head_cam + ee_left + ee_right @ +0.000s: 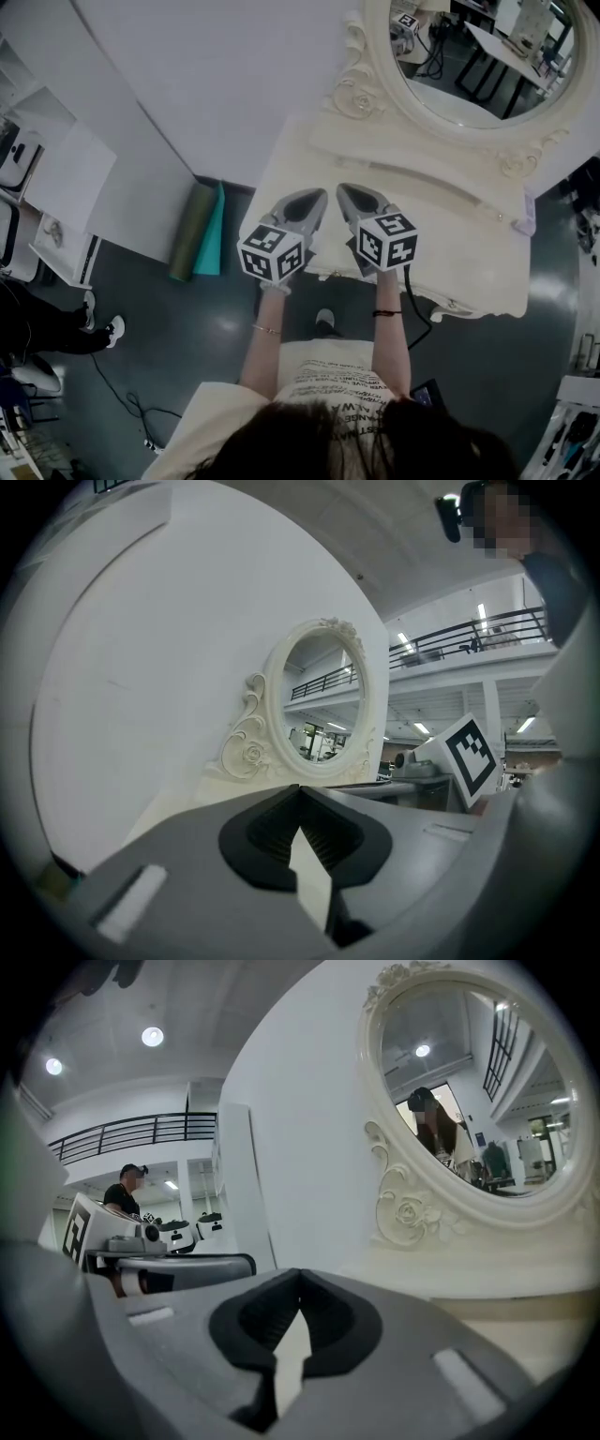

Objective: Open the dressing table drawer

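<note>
Both grippers, the left gripper (313, 201) and the right gripper (350, 194), hover pinched together and empty over the dressing table (457, 220) top, its drawer tucked below the near edge, barely visible from above, so closed tips could skid off the front rather than catch it.

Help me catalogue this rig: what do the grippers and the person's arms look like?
The left gripper and right gripper are grey shells with black ribbed pads, each carrying a white cube of black square markers. A black cable trails from the right one. The person wears a cream short-sleeved printed shirt, a bracelet and a dark wristband.
</note>
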`<state>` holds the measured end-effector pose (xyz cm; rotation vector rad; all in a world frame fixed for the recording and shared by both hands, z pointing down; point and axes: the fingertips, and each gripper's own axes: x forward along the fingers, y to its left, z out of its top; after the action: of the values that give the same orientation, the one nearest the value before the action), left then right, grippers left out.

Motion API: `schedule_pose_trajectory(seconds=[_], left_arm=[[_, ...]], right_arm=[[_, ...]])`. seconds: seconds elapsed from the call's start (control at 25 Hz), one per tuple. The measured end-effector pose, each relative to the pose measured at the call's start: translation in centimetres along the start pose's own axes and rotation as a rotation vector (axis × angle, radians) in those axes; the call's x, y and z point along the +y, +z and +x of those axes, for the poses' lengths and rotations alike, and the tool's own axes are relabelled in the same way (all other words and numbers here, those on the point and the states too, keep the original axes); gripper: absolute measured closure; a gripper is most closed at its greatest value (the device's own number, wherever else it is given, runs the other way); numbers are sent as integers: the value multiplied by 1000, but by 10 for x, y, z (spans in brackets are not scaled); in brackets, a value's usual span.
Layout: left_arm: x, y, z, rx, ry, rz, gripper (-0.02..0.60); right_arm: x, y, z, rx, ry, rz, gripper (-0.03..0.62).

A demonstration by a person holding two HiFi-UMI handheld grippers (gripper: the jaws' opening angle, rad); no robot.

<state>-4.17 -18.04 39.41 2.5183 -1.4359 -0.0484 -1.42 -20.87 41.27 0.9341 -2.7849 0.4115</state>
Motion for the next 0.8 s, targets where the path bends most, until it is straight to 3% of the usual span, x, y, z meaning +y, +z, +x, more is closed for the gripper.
schedule_pose_trajectory(seconds=[0.48,0.8], left_arm=[[27,-15,23,29,6,-70,588],[55,-24,37,91,-26,-69,588]], right_arm=[[-27,-14,31,46,-18,45,592],[-46,-17,64,61,-90,111,592]])
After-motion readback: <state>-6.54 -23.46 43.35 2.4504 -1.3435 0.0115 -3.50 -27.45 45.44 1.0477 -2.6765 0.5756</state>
